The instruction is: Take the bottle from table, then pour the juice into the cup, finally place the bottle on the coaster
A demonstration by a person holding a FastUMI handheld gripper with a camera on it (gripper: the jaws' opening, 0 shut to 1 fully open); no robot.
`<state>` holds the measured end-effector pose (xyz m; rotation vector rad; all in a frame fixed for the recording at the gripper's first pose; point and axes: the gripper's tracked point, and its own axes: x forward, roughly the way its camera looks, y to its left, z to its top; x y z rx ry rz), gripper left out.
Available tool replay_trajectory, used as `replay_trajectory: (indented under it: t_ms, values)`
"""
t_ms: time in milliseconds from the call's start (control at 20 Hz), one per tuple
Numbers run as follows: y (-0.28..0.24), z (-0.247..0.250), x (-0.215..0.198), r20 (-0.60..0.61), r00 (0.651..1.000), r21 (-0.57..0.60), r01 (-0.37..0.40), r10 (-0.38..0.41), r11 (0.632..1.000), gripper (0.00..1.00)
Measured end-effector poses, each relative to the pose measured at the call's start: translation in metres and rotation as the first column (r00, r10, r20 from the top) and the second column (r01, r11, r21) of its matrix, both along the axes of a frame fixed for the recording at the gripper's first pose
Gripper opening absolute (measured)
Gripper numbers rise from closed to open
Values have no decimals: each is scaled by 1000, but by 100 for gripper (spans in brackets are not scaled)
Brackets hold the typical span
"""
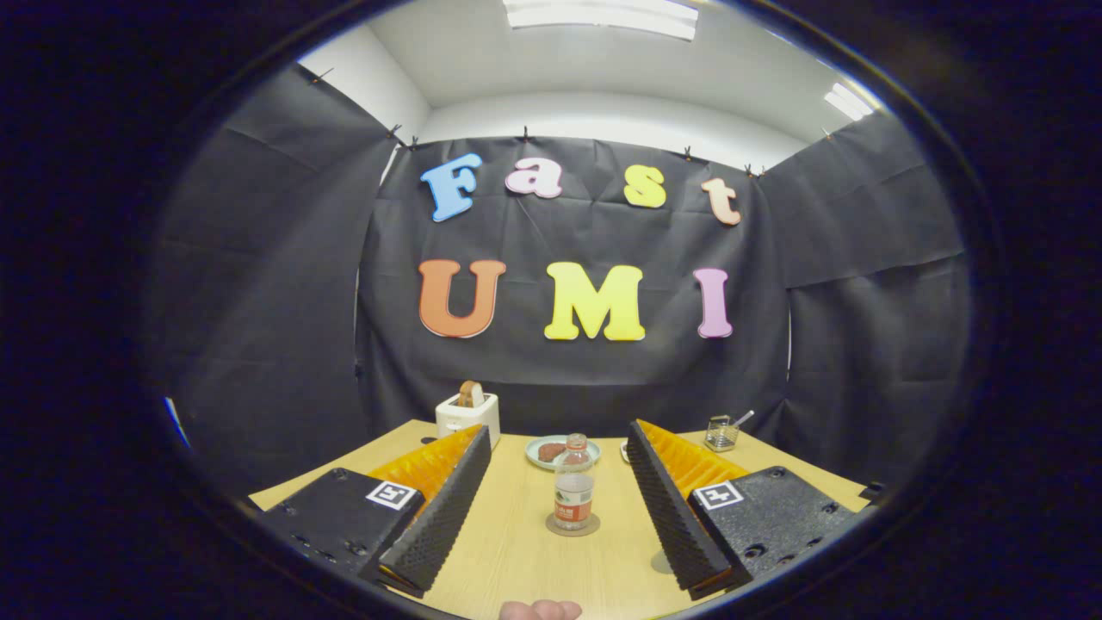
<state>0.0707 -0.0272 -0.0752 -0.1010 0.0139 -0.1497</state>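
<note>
A small clear bottle (pixel 573 486) with a red label stands upright on a round brown coaster (pixel 572 525) on the wooden table (pixel 516 551). It has a little orange liquid near the bottom. My gripper (pixel 560 439) is open, and its two fingers (pixel 448 504) flank the bottle without touching it. The bottle stands between them, about midway along their length. Part of a small white thing (pixel 624 450) peeks out beside the right finger; I cannot tell whether it is the cup.
A white toaster (pixel 467 416) with a slice of bread stands at the table's back left. A pale green plate (pixel 551 453) with brown food lies just behind the bottle. A small wire basket (pixel 721 433) with a handle sits at the back right. A fingertip (pixel 541 610) shows at the table's near edge.
</note>
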Motion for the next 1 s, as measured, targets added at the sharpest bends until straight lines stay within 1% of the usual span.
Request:
replay_trajectory:
  t_ms: [100, 200, 400, 450, 550, 600, 700, 1000]
  values:
    - [21, 16, -20, 54, 998, 3, -20, 19, 1000, 100]
    - [36, 13, -36, 63, 998, 4, -28, 28, 1000, 100]
    - [45, 3, -67, 73, 996, -6, 51, -51, 999, 100]
    - [51, 1, -75, 86, 995, -6, 57, -56, 998, 100]
    - [68, -1, -86, 122, 992, 11, 30, -31, 1000, 100]
    - [75, -3, -90, 142, 990, 24, 10, -13, 1000, 100]
    - [78, -12, -97, 147, 989, 37, -4, -2, 999, 100]
    - [78, -19, -102, 158, 987, 6, 22, -23, 1000, 100]
